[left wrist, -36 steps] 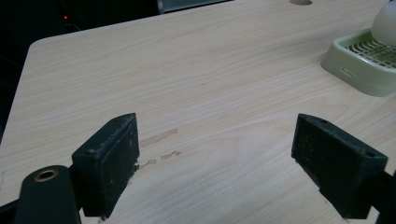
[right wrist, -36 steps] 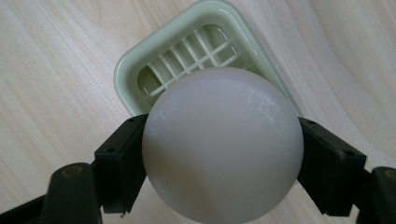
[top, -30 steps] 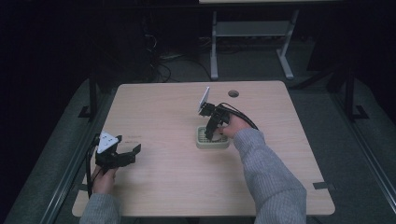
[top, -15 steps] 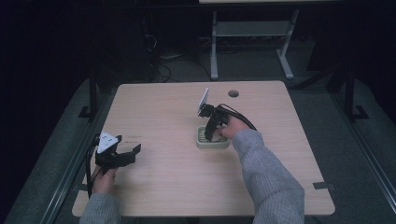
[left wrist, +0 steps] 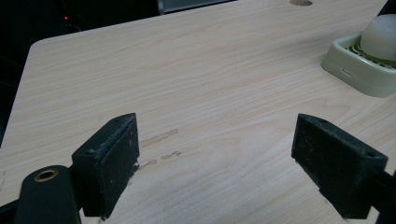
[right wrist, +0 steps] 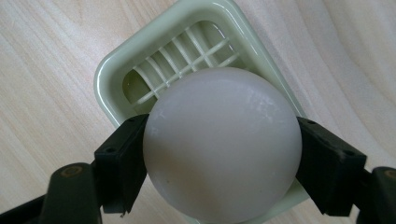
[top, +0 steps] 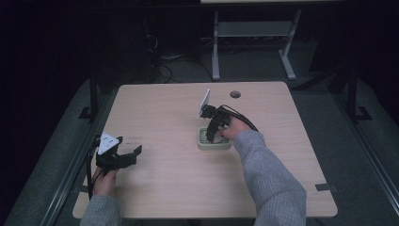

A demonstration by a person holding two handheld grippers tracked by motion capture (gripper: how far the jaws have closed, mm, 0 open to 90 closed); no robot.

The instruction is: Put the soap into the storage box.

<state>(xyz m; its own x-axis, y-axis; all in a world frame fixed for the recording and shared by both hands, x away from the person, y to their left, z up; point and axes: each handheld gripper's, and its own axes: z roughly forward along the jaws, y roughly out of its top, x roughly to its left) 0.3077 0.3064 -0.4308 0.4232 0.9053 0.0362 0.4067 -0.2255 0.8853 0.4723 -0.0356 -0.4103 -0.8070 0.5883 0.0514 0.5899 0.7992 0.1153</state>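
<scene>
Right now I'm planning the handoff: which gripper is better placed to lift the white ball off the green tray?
Right gripper: jaws flank the white ball; left gripper sits far off.

A light wood worktop [top: 160, 113] fills the middle of the high view, with rounded corners and a round hole [top: 235, 94] near its upper right edge. Faint scuff marks [left wrist: 159, 138] lie on the wood at lower left. Beyond it, at upper centre, a grey metal stand [top: 251, 33] rests on the dark floor [top: 329, 117]. Cables [top: 162, 61] tangle at upper left. Dark rails [top: 371, 155] run along the right and left sides.
</scene>
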